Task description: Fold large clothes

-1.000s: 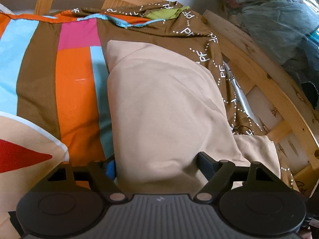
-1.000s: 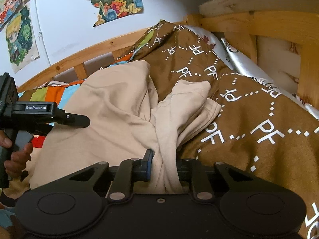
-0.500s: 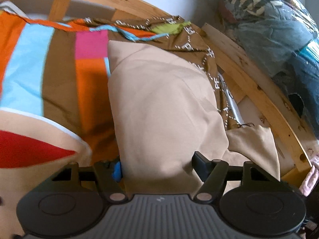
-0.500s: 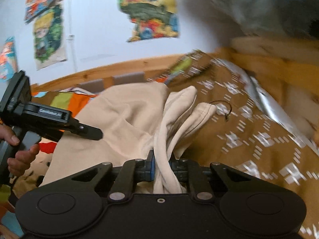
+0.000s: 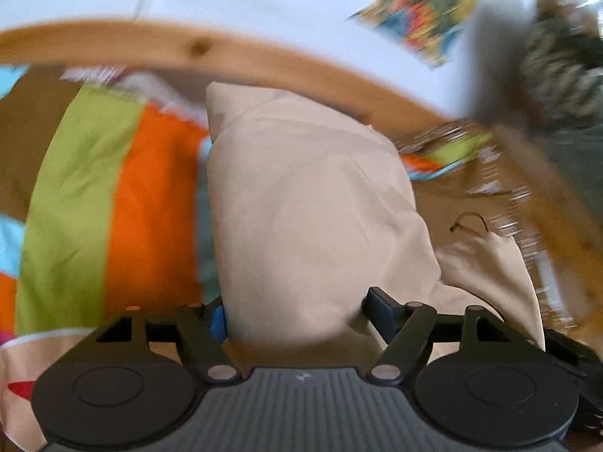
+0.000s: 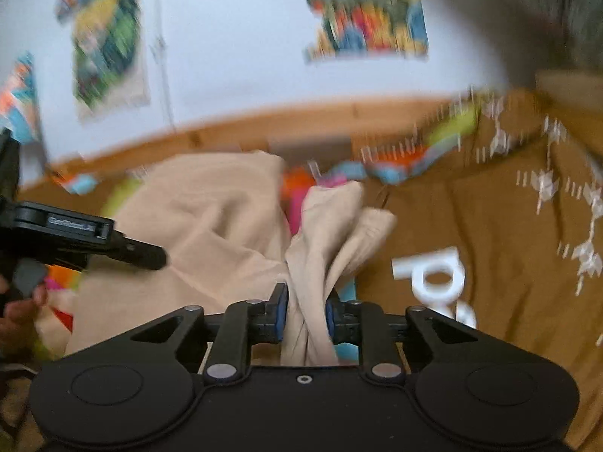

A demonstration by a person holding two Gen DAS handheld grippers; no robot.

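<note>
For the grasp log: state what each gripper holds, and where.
Right gripper: beige garment, bunched end. Left gripper: open around its near edge; grip unclear.

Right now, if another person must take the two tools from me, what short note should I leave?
Left tool: fingers wide apart around a broad part of the beige garment; whether it grips is unclear.
Right tool: shut on a bunched, twisted part of the same garment.
The garment lies over the colourful bedspread inside the wooden bed frame.
Done: both ends are gathered up.
Left: lay it flat, finish the folds. The pictures are blurred.
</note>
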